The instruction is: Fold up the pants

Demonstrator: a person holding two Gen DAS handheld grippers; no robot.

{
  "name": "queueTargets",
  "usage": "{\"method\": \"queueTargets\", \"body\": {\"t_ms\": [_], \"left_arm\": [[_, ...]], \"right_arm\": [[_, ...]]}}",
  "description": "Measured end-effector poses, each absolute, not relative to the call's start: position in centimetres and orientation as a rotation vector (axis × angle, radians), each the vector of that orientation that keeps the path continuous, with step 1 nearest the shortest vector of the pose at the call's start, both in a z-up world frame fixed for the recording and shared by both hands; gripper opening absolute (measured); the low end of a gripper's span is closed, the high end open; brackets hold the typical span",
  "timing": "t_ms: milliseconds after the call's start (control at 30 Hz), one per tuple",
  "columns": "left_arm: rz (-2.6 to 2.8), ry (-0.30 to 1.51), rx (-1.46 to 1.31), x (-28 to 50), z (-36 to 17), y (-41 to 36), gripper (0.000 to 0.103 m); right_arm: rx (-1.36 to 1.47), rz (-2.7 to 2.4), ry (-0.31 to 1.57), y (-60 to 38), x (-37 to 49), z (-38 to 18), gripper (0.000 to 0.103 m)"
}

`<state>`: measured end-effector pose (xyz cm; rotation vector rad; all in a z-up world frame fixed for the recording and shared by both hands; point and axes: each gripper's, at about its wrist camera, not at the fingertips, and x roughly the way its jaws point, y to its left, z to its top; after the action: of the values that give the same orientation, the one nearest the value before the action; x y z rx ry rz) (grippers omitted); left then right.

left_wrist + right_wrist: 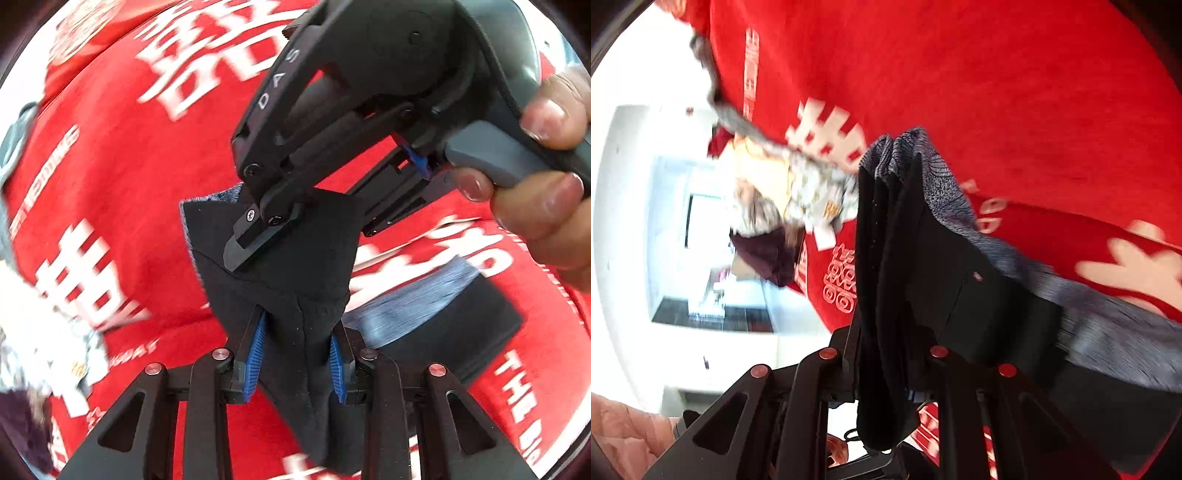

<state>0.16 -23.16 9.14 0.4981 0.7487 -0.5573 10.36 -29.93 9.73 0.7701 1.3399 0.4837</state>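
The pants (pixel 291 266) are black with a blue-grey knit band, lifted above a red cloth. My left gripper (pixel 297 363) is shut on a bunched fold of the pants between its blue pads (pixel 255 363). The right gripper (pixel 258 240) shows in the left wrist view, held by a hand (pixel 546 177), its tip clamped on the pants' upper edge. In the right wrist view the pants (pixel 923 258) hang through my right gripper (pixel 886 369), which is shut on them. Their grey band (pixel 1108 317) trails right.
A red cloth with white lettering (pixel 122 166) covers the surface below and also shows in the right wrist view (pixel 997 92). A heap of other garments (pixel 783 199) lies at its edge. A white wall (pixel 646 184) is beyond.
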Motion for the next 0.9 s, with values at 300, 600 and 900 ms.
{"method": "queueTargets", "body": {"t_ms": [300,600,900], "left_arm": [[-0.748,0.761,0.636,-6.0,4.8,-35.2,0.031],[-0.794,0.900,0.829,-8.9,-4.1,-40.3,0.036],[-0.761,1.024,0.660,-5.1,0.6,-33.8,0.060]], "right_arm": [[0.926,0.267,1.230,-45.6,-0.9,8.8,0.019],[1.011,0.037,1.316,-51.7,-7.9,-1.3,0.020],[0.882,-0.096,1.397,-51.6,-9.1,0.3,0.028]]}}
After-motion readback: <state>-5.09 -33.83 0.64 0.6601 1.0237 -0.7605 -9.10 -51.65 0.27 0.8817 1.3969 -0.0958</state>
